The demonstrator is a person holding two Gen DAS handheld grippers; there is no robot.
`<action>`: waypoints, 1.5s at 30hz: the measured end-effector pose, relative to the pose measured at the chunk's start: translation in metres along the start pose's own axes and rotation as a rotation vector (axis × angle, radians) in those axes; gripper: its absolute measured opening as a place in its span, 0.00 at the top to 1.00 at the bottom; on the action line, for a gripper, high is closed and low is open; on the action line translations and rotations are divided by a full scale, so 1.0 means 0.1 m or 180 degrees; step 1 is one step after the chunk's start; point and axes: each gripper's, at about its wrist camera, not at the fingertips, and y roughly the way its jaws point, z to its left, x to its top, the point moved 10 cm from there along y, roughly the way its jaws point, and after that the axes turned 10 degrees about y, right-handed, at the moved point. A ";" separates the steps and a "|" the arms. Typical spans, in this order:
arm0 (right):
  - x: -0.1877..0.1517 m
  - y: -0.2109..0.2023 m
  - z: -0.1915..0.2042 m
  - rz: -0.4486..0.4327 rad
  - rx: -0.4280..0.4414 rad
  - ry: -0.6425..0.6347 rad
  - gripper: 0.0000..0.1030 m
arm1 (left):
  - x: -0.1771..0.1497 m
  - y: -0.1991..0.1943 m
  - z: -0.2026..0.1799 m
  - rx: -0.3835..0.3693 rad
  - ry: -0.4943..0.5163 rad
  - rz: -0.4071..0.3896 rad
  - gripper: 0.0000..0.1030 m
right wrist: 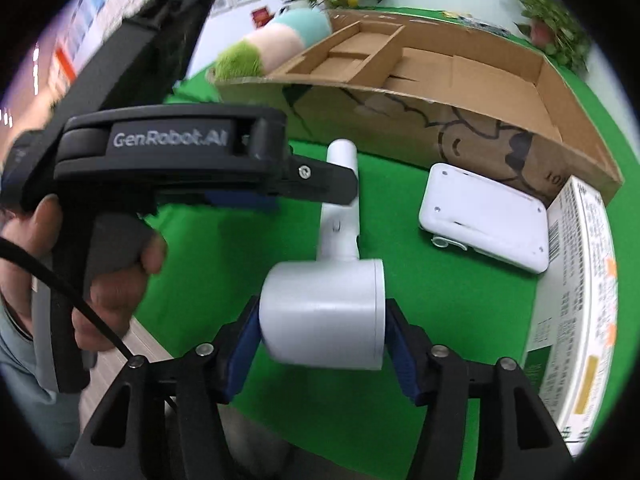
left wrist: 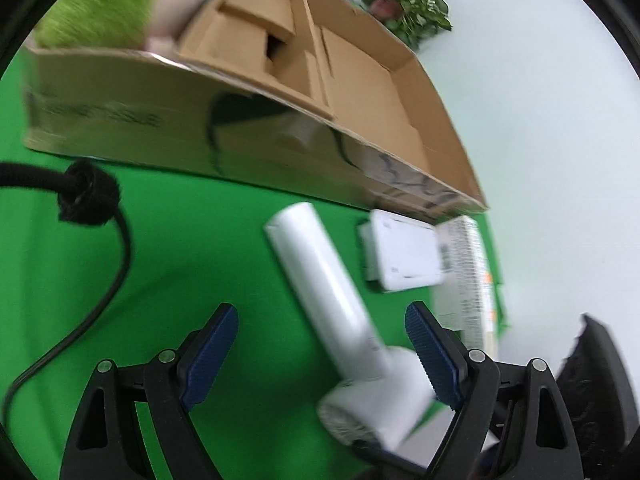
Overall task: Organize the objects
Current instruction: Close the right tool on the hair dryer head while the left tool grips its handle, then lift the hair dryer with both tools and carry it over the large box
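Right gripper (right wrist: 322,356) pads touching white hair dryer (right wrist: 324,312) head on green cloth (right wrist: 440,304), left gripper (left wrist: 322,360) spread wide around its handle, cardboard box (right wrist: 460,80) far.

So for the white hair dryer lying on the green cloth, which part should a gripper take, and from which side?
Probably the barrel of the white hair dryer, taken from above across its two flat ends. It lies on its side with the handle stretching toward the cardboard box, so both ends are free. The right gripper already straddles it that way. The handle is a slimmer second choice for the left gripper.
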 end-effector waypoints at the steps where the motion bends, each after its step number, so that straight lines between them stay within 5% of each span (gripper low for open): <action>1: 0.01 0.00 -0.01 -0.0017 0.0035 0.0051 0.42 | 0.02 0.01 -0.01 0.0012 0.0017 0.0015 0.17; 8: -0.08 -0.01 0.08 0.0001 0.0056 0.0036 0.42 | 0.02 0.09 -0.15 -0.0144 0.0043 0.0216 0.26; 16: -0.21 -0.06 0.15 -0.0060 0.0033 0.0086 0.42 | 0.01 0.03 -0.19 0.0004 0.0244 0.0192 0.29; 22: -0.33 -0.15 0.16 -0.0156 -0.0117 0.0016 0.43 | -0.01 -0.04 -0.15 0.0095 0.0224 0.0165 0.48; 24: -0.37 -0.15 0.18 -0.0185 -0.0213 -0.0063 0.43 | 0.00 -0.07 -0.09 0.0213 0.0235 0.0143 0.66; 45: -0.18 -0.10 0.11 -0.0354 -0.0187 0.0044 0.44 | -0.01 -0.42 -0.34 0.0265 0.0430 -0.0262 0.72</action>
